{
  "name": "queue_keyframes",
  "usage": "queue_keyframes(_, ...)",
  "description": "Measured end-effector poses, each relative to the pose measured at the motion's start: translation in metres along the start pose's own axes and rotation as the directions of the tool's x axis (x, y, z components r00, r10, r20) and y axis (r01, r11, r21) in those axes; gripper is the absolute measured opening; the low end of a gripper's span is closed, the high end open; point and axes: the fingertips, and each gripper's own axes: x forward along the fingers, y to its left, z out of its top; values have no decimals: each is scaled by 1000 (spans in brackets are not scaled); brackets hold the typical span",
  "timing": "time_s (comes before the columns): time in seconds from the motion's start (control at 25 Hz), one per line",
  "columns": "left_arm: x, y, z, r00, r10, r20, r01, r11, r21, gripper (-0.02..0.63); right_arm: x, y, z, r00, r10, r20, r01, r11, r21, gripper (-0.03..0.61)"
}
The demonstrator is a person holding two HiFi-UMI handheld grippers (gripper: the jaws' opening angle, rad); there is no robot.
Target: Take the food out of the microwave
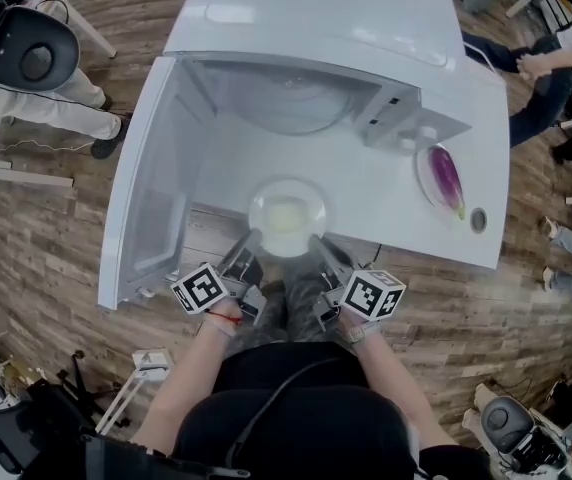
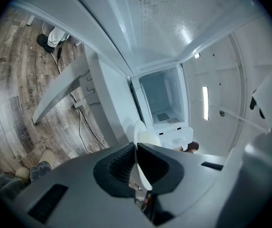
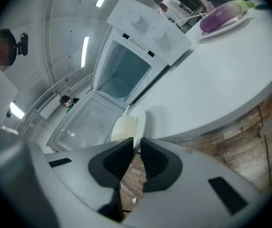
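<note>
Left tongs (image 1: 249, 236) (image 2: 136, 148): clenched on the near left rim of the round white plate (image 1: 288, 184) (image 2: 142, 172); the left gripper view shows the thin rim pinched between the two black ribbed pads.

Right tongs (image 1: 318, 240) (image 3: 135, 148): clamped on the near right rim of the same plate (image 3: 140, 114), with the rim passing between the pads.

The plate is held between the two tongs. It carries a pale cream block of food (image 1: 286, 215) (image 3: 124, 127) near its centre. It sits outside the cavity, just in front of the opening of the white microwave (image 1: 306, 98) (image 3: 140, 42), at the near edge of the white counter (image 1: 396, 218) (image 3: 221, 80).

The translucent microwave door (image 1: 151, 203) (image 3: 81, 122) stands fully open on the person's left, beside the plate.

Further right on the counter, well apart from the held plate, a purple eggplant (image 1: 448, 176) (image 3: 219, 17) lies on a second white plate (image 1: 423, 173) (image 3: 231, 23).

Below the counter is a wood-plank floor (image 1: 46, 238).
</note>
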Motion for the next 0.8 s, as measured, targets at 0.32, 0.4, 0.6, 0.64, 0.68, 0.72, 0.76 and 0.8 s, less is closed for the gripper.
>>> queue_keyframes(0.32,-1,3,-2,1000,-5,5,5,1000,-4,21,1,-4,-6,1000,3,-13,-3,1000,19,61)
queue_keyframes(0.4,-2,4,-3,1000,-2,5,2,1000,-7,21,2,-4,-6,1000,4,-13,-4,1000,24,61)
queue_keyframes(0.6,0,7,-5,1000,6,-2,-6,1000,-11,21,0,-8,-9,1000,-5,-15,6,999,48,61)
queue_keyframes(0.64,1,7,-6,1000,7,-5,-7,1000,-11,21,0,-9,-9,1000,-6,-15,7,999,53,61)
queue_keyframes(0.68,1,7,-6,1000,7,-6,-8,1000,-11,21,0,-11,-9,1000,-8,-15,9,998,57,61)
queue_keyframes(0.72,2,7,-7,1000,7,-7,-7,1000,-10,21,0,-12,-9,1000,-9,-15,10,998,60,61)
queue_keyframes(0.76,3,7,-7,1000,6,-6,-6,1000,-9,21,-1,-13,-9,1000,-10,-14,11,998,62,61)
queue_keyframes(0.8,3,7,-8,1000,6,-6,-6,1000,-9,21,-1,-14,-8,1000,-10,-13,11,998,65,61)
